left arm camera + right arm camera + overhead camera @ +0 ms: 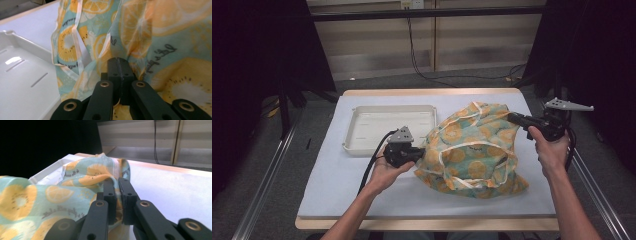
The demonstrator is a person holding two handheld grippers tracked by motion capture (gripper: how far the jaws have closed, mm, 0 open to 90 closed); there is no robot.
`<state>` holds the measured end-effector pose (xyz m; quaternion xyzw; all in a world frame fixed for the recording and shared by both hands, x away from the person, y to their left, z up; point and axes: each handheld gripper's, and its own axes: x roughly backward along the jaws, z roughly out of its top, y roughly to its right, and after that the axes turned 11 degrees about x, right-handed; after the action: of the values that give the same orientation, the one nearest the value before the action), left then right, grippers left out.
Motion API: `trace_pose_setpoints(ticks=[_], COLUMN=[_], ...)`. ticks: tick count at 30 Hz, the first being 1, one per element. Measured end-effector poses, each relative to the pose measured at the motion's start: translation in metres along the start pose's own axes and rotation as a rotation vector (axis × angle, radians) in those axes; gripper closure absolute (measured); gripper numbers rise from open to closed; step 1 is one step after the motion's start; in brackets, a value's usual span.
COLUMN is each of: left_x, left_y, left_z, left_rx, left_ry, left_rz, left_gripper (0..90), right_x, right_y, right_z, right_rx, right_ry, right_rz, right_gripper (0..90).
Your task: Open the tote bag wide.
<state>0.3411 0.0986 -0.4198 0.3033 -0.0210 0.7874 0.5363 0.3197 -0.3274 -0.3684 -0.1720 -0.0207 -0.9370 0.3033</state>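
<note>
A teal cloth bag printed with orange citrus slices (472, 150) is held up off the white table cover, stretched between both grippers. My left gripper (419, 148) is shut on the bag's left edge; in the left gripper view its jaws (119, 65) pinch the fabric (162, 37), with cream ribbon trim (77, 32) hanging beside them. At the bag's upper right edge my right gripper (512, 118) is shut on the cloth. In the right gripper view the jaws (117, 183) clamp a fold of the bag (82, 177). The bag's lower part rests on the table.
A shallow white tray (362, 140) lies on the table's back left, just left of the bag; its rim (27, 41) appears in the left gripper view. The table cover (342, 185) ends at a wooden edge in front. Dark curtains flank both sides.
</note>
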Motion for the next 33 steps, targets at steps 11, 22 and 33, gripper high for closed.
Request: trace_pose_setpoints(ticks=[11,22,33], left_x=[0.033,0.011,-0.028], left_y=[0.015,0.056,0.083], left_z=[0.023,0.046,0.041], left_rx=[0.000,-0.079,-0.136], left_ry=[0.203,0.193,0.096], left_rz=[-0.026,-0.186,-0.239], left_gripper=[54.7,37.7,90.0], right_x=[0.021,0.027,0.029], right_y=[-0.021,-0.028,-0.026], right_z=[0.010,0.017,0.011], right_rx=[0.019,0.029,0.022], right_ry=[0.072,0.086,0.089], right_rz=[0.093,0.107,0.109], right_gripper=[87.6,87.4,84.7])
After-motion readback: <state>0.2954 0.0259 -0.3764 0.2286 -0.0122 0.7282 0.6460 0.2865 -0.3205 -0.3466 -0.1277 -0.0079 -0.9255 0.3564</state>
